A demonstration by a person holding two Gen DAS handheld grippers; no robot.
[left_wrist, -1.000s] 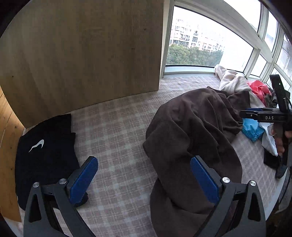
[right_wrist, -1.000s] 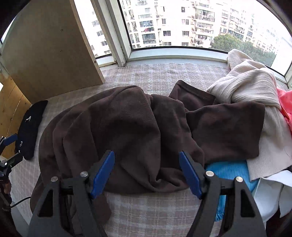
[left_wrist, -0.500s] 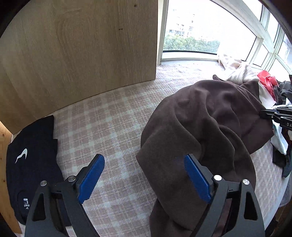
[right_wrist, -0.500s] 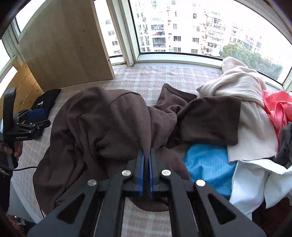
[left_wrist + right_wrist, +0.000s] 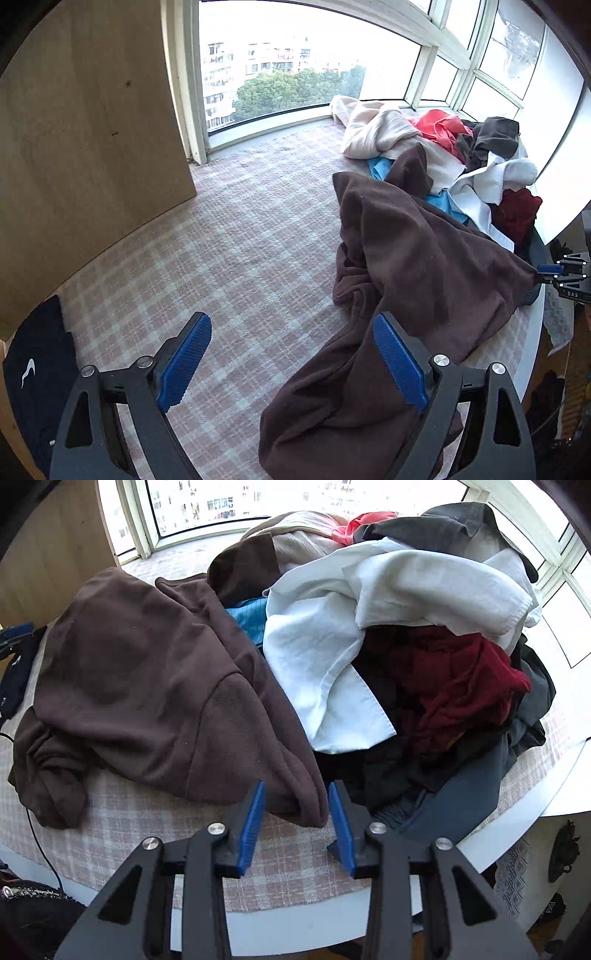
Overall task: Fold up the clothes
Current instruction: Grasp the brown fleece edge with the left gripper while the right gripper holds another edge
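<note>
Trouble for us: right gripper (image 5: 295,812), jaws partly apart around the brown fleece (image 5: 147,686) edge, may drop it while left gripper (image 5: 291,363) gapes empty.

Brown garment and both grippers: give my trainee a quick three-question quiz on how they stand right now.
1. True or false: the left gripper has its jaws closed.
2. What sits between the pads of the right gripper? A) the white shirt B) an edge fold of the brown garment C) nothing
3. In the left wrist view, which item lies apart from the pile, at the far left of the checked surface?

Key:
1. False; its jaws stand wide apart.
2. B
3. The black garment with a white logo.
</note>
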